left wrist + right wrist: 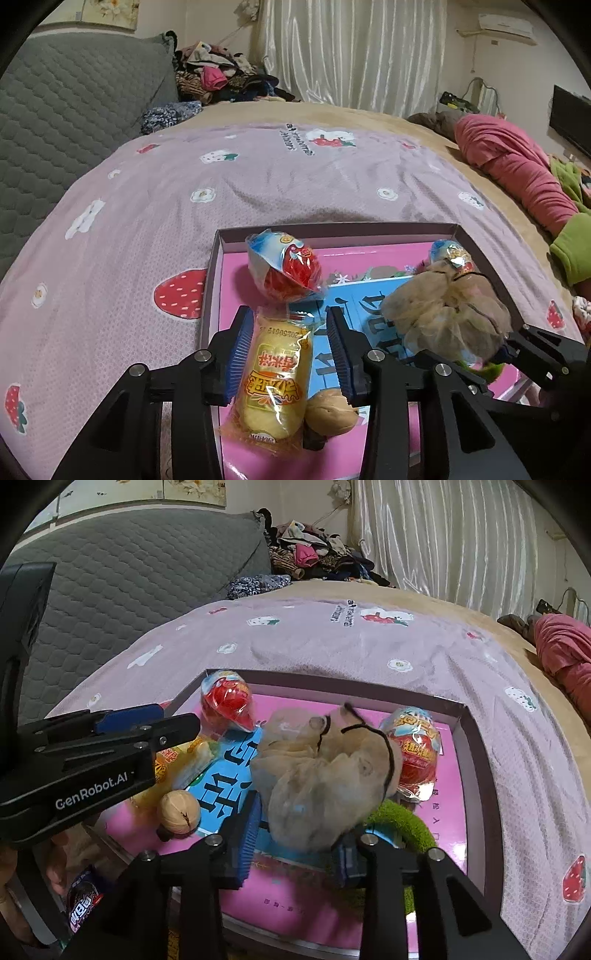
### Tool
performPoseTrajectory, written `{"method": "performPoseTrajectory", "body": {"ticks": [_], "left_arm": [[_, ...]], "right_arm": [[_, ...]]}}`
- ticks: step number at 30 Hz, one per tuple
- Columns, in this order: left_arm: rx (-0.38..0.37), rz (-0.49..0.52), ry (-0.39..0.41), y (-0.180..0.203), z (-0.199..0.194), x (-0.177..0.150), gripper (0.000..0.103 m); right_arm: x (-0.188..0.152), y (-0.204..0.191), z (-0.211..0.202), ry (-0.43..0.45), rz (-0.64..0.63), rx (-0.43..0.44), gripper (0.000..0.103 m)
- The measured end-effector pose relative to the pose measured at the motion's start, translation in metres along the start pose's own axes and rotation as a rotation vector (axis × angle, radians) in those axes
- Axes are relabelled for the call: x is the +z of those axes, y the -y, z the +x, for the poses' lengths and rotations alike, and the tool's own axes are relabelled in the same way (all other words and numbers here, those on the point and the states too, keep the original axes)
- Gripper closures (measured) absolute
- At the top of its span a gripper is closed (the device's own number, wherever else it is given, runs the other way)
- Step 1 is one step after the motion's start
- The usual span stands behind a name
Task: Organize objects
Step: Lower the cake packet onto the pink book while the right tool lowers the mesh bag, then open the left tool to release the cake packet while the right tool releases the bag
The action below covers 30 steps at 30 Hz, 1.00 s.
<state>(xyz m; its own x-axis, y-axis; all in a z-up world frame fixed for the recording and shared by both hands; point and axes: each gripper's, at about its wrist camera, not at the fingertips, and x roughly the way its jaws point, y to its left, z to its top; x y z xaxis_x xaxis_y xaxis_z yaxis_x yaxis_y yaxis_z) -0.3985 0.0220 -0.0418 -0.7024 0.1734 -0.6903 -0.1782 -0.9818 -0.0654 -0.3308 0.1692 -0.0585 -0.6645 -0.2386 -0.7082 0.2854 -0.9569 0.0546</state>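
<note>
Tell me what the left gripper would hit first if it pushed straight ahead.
Probably the yellow wrapped snack cake already lying between the open left gripper; beyond it, the red-and-blue wrapped egg-shaped toy. Depth is unclear.

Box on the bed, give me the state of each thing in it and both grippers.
Box: open, no lid.
Yellow cake: sealed, lying flat.
Mesh pouch: tied shut.
Walnut: cracked.
Left gripper: open around cake.
Right gripper: open around pouch.

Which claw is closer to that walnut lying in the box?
Left. The walnut lies just beside the left claw, by its right finger, next to the yellow snack packet between its fingers. The right claw sits farther off, around the beige mesh pouch.
</note>
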Motion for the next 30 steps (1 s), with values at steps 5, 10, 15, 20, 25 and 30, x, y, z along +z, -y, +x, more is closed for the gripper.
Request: {"method": "performPoseTrajectory", "body": {"ticks": [5,10,15,20,25,30], "left_arm": [[-0.009,-0.001,0.025,0.0,-0.01,0.002,0.047],[-0.016,-0.001,0.035,0.0,-0.016,0.004,0.047],[-0.011,0.0,0.039,-0.001,-0.021,0.005,0.045],[0.016,0.008,0.042,-0.002,-0.025,0.008,0.027],[0.025,0.014,0.04,-0.003,-0.027,0.009,0.027],[0.037,0.006,0.046,-0.007,-0.033,0.01,0.023]], "right_arm": [[0.001,0.0,-0.003,0.009,0.003,-0.008,0.062],[0.001,-0.001,-0.005,0.015,0.0,-0.009,0.061],[0.003,-0.001,-0.009,0.023,0.003,-0.015,0.054],[0.005,0.001,-0.012,0.033,0.01,-0.015,0.049],[0.007,0.003,-0.016,0.04,0.015,-0.02,0.044],[0.008,0.006,-0.026,0.063,0.014,-0.031,0.038]]}}
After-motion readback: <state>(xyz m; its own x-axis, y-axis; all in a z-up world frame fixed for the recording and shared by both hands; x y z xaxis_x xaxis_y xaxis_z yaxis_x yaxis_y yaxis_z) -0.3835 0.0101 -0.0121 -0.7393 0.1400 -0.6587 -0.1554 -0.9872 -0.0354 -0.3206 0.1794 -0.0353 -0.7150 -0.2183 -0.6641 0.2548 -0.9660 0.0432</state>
